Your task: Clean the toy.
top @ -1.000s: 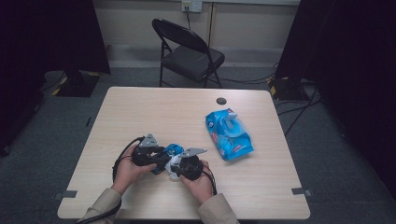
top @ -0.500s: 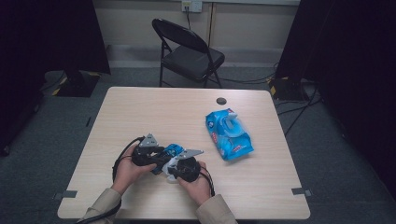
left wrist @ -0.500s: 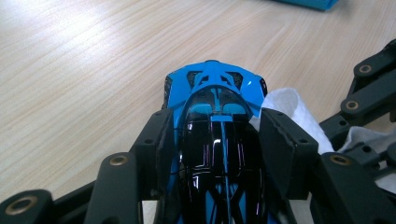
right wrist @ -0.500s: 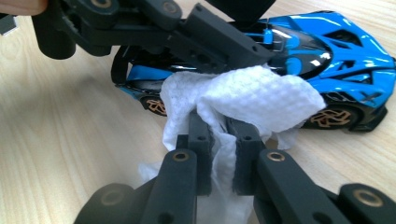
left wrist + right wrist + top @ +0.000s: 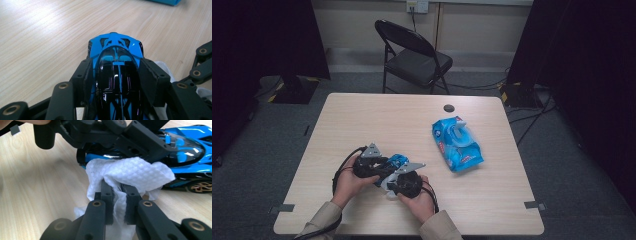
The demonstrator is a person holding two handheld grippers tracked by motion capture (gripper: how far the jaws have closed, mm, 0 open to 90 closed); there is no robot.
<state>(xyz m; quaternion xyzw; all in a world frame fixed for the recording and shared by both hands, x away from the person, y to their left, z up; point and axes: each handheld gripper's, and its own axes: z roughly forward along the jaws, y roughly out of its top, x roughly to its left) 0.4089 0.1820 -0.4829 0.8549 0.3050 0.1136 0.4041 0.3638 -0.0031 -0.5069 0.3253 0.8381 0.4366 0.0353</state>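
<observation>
Black folding chair point(image 5: 414, 55) behind table point(image 5: 377, 120), grey floor point(image 5: 572, 165).

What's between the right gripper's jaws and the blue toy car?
A white wipe, pinched by the right gripper, lies against the toy car in the right gripper view.

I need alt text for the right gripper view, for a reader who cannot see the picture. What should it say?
The right gripper pinches a crumpled white wipe between its two black jaws, holding it against the side of a blue toy car. The left gripper clamps the car from above, over a light wooden table.
</observation>
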